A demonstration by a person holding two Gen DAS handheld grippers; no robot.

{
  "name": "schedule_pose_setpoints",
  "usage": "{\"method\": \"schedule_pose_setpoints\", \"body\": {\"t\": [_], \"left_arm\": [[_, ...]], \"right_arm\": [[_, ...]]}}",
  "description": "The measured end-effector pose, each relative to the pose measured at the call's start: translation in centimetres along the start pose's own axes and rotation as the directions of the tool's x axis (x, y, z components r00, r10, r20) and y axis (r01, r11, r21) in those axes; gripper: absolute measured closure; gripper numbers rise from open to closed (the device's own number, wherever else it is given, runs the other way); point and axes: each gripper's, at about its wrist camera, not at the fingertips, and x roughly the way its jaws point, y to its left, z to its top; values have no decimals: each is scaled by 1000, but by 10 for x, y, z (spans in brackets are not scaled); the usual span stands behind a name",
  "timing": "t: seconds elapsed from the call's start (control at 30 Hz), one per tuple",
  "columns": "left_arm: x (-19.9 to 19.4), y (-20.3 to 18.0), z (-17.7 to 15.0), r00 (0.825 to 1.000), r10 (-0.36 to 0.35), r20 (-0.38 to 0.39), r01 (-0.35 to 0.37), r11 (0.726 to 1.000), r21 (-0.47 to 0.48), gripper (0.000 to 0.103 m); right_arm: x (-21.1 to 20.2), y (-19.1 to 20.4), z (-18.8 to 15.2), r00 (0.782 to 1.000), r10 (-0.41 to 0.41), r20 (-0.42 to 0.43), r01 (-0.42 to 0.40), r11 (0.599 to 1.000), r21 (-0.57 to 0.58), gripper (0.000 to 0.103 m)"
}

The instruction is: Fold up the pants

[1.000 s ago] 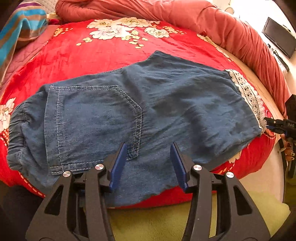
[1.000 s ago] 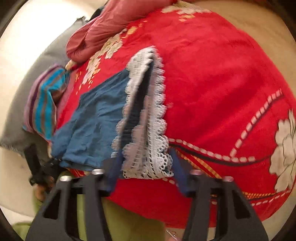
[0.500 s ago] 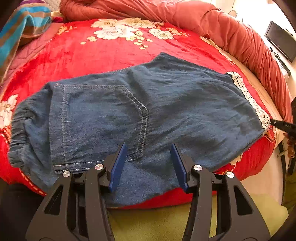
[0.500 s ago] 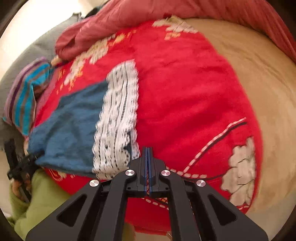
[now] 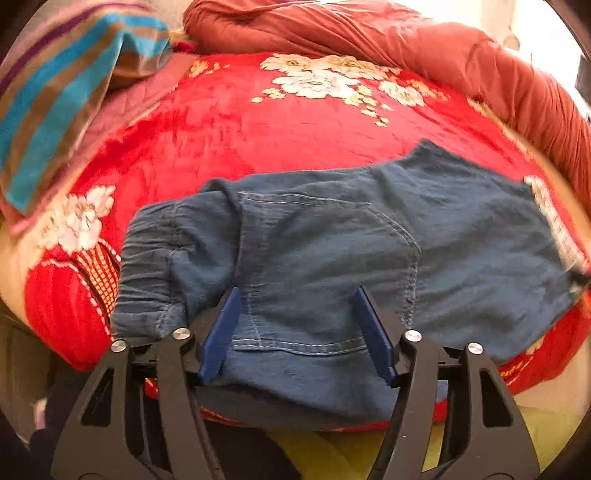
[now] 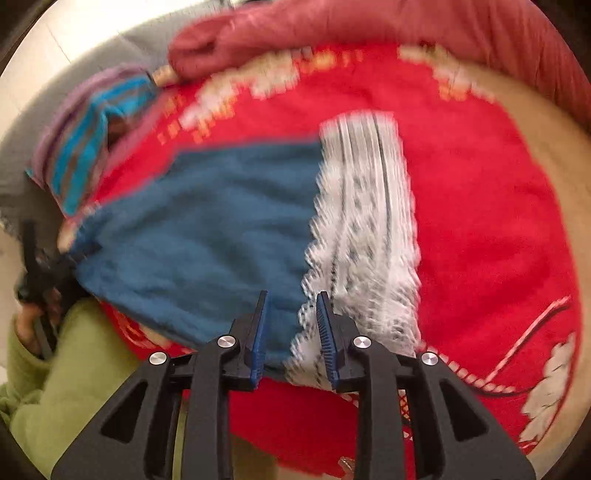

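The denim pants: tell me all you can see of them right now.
The denim pants lie flat on the red floral blanket, blue, soft and creased. A stitched back pocket faces up; the gathered waistband is at the left, a white lace hem at the right. The near edge overhangs the bed. The open left hand-held gripper straddles the pocket's lower edge; the open right hand-held gripper brackets the lace corner. Actual contact is unclear.

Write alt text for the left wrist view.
Blue denim pants lie flat on a red floral blanket, back pocket up, with the open left tool at their near edge. A striped cloth lies at far left and a rolled reddish quilt along the back.
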Motion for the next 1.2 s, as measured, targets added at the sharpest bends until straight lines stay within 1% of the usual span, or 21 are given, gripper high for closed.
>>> {"method": "schedule_pose_setpoints", "body": {"t": [0.03,0.1,0.17,0.2,0.23,0.27,0.3,0.4,0.43,0.5,0.53,0.57,0.63,0.77,0.87,0.97,1.03,1.13,1.17,1.2], "left_arm": [[1,8,1,1000,-28,-4,28,999,-30,52],[2,12,2,999,-48,-3,48,997,-53,53],[0,8,1,999,-37,3,37,998,-44,53],[-2,5,0,999,-34,7,34,999,-38,53],[-7,3,-1,999,-35,13,36,999,-37,52],[-11,1,-1,999,-42,15,43,998,-39,45],[-17,-1,0,998,-55,23,56,998,-42,38],[-35,-12,7,996,-55,76,56,998,-11,36],[-39,-16,10,995,-55,86,55,998,-3,35],[-45,-25,19,992,-73,103,71,997,17,31],[-46,-29,24,991,-79,106,77,997,29,30],[-47,-35,29,991,-73,109,69,997,45,30],[-47,-44,39,992,-63,110,56,996,72,30],[-41,-61,64,989,-103,109,91,990,103,30],[-28,-72,80,991,-98,89,87,989,120,29],[-8,-83,95,992,-118,51,111,985,132,28],[7,-89,103,992,-120,27,115,984,138,28],[30,-98,111,993,-121,-12,121,983,137,28],[41,-102,114,992,-120,-31,123,983,136,28],[49,-104,116,992,-116,-42,121,983,136,28]], "right_arm": [[0,-4,-2,1000,21,9,-21,1000,15,78],[-3,-7,-3,999,43,14,-43,999,33,78],[-9,-6,-1,999,43,10,-43,999,30,78],[-15,-5,1,998,53,19,-54,998,29,77],[-20,-2,5,997,62,36,-63,998,27,69],[-27,0,8,996,67,66,-69,997,22,61],[-39,2,14,992,61,107,-63,998,8,59],[-54,-1,34,983,23,180,-22,1000,-3,55],[-55,-6,42,982,12,188,-13,1000,8,54],[-53,-11,63,980,10,197,-11,1000,4,52],[-51,-14,69,980,4,197,-3,1000,-3,49],[-46,-16,81,980,-17,197,19,1000,-6,48],[-34,-25,98,983,-36,179,37,999,-1,48],[0,-46,128,992,-26,125,20,999,51,48],[23,-58,140,996,-36,83,29,996,80,48],[38,-68,143,998,-12,56,6,995,103,48],[51,-77,141,1000,0,29,-4,992,130,48],[56,-80,135,998,35,47,-40,992,118,47],[56,-78,133,998,41,54,-46,994,101,51],[56,-77,131,996,74,57,-79,993,83,57]]}}
